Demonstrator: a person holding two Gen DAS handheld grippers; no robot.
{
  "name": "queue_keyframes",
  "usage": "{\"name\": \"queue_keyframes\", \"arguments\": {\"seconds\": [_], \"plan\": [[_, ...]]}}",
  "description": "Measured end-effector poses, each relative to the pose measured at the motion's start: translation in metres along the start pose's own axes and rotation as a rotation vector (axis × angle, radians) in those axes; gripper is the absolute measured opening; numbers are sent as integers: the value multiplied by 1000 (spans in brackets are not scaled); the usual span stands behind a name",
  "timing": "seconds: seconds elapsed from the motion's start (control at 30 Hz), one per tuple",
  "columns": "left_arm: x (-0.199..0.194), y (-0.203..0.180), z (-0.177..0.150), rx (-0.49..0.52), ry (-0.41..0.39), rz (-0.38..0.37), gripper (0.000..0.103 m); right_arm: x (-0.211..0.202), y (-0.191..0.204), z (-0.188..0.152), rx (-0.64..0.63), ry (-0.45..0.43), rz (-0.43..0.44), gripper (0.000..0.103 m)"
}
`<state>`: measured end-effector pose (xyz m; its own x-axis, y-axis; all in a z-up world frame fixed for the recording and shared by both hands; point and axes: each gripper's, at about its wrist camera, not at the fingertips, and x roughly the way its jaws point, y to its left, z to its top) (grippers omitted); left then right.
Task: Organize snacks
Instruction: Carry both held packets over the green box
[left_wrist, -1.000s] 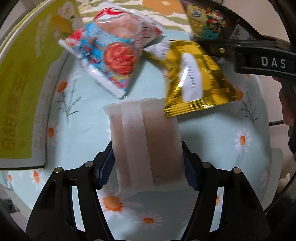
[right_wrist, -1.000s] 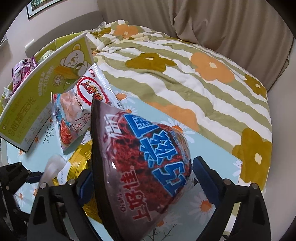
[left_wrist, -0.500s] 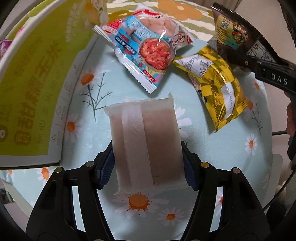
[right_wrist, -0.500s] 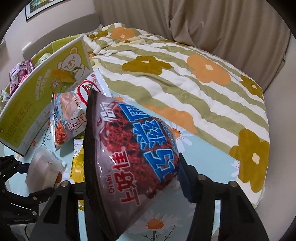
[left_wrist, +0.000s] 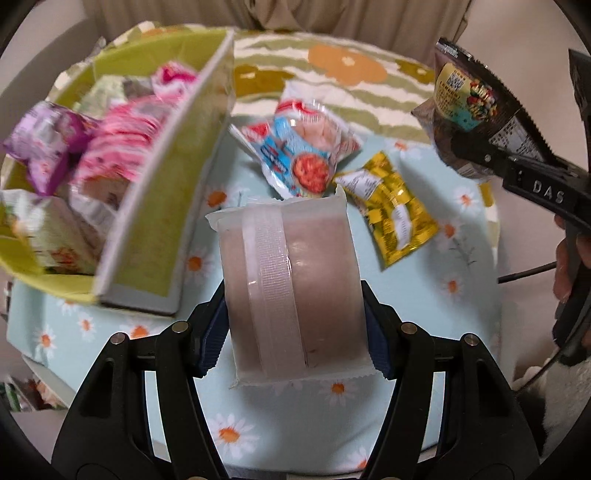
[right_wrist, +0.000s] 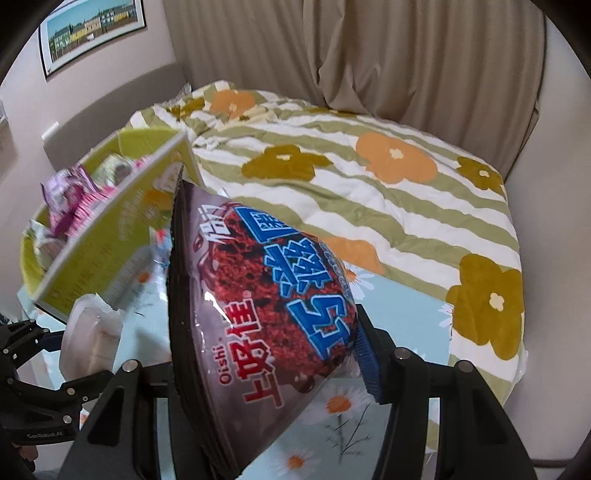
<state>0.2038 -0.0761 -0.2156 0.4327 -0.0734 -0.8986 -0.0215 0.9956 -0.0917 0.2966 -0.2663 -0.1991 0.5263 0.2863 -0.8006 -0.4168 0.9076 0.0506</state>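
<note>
Glossy pillow-shaped packet (left_wrist: 291, 291), crinkly dark bag (right_wrist: 258, 317)

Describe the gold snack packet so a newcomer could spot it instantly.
Start at the green cardboard box on the daisy-print tablecloth. Right of it, two packets lie loose: a blue-and-white one, then the gold packet beside it. It alone is shiny metallic yellow.

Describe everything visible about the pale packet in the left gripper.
The pale packet is a clear, glossy plastic wrapper over a pinkish-brown block, with a frosted seam strip running lengthwise and crimped, serrated ends. It is held above the daisy-print tablecloth, tilted slightly, clamped across its width by the left gripper, whose blue pads press both sides. Nothing else touches it.
</note>
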Motion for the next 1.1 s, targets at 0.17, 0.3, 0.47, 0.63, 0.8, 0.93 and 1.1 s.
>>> {"name": "queue_keyframes", "arguments": {"seconds": [0.17, 0.3, 0.47, 0.63, 0.8, 0.93, 1.1], "plan": [[-48, 13, -2, 11, -73, -53, 60, -40, 29, 6, 1, -60, -8, 51], [-70, 26, 0, 18, -103, -103, 60, -70, 58, 14, 22, -107, -9, 51], [-102, 47, 5, 35, -174, -135, 60, -99, 93, 32, 50, -167, -10, 51], [-137, 83, 25, 28, -254, -137, 60, -113, 133, 59, 28, -217, -3, 51], [-154, 125, 61, 10, -297, -106, 60, -109, 167, 90, 10, -236, 10, 51], [-144, 163, 100, -15, -294, -93, 60, -90, 188, 116, 11, -219, 16, 51], [-103, 198, 142, -50, -234, -84, 60, -50, 207, 145, 25, -168, 26, 51]]}}
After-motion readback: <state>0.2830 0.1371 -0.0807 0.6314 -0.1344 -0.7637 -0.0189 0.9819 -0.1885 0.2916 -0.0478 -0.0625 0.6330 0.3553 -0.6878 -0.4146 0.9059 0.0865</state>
